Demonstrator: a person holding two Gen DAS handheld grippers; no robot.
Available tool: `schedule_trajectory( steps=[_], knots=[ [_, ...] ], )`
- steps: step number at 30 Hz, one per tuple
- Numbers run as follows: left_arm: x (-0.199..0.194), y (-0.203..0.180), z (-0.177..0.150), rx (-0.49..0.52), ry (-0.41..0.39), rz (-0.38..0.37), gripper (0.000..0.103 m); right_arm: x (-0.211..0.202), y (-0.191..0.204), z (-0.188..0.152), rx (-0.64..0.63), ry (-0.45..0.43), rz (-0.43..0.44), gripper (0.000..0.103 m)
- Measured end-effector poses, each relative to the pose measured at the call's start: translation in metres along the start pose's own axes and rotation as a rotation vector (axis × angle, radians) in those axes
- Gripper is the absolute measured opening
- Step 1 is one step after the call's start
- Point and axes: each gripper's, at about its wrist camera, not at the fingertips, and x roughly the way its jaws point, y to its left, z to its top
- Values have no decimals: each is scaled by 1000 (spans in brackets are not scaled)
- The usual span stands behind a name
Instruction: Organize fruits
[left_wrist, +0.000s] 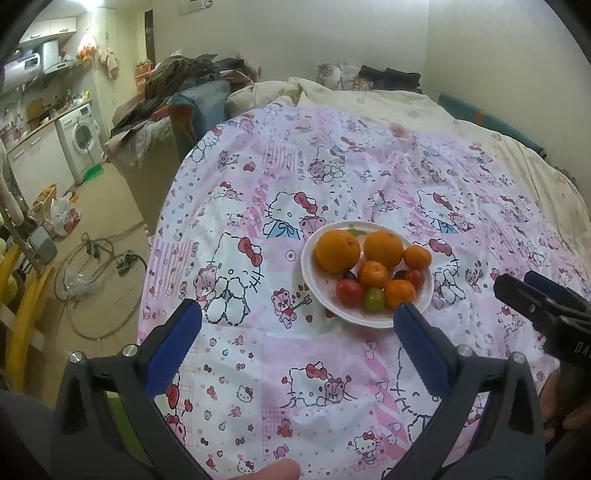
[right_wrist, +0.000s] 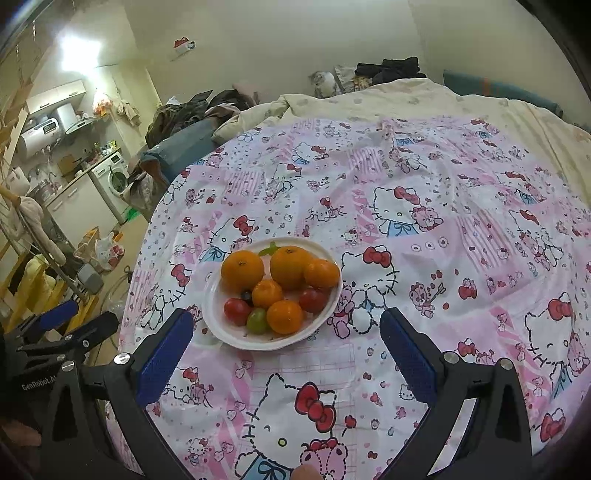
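Resting on the pink cartoon sheet, a white plate holds two oranges, three small tangerines, two red tomatoes, a green one and dark grapes. The left gripper and right gripper hover near the plate with fingers spread wide, holding nothing.
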Motion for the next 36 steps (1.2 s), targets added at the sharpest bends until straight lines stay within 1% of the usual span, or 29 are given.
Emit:
schedule_trajectory(
  steps=[16, 19, 36],
  knots=[
    [1, 2, 2, -3, 1, 3, 102, 0, 0, 1, 3, 6, 5, 103],
    [1, 2, 2, -1, 2, 13, 102, -1, 2, 0, -2, 4, 1, 103],
    [-2, 0, 4, -24, 4, -10, 102, -1, 7, -1, -11, 5, -2, 103]
  ],
)
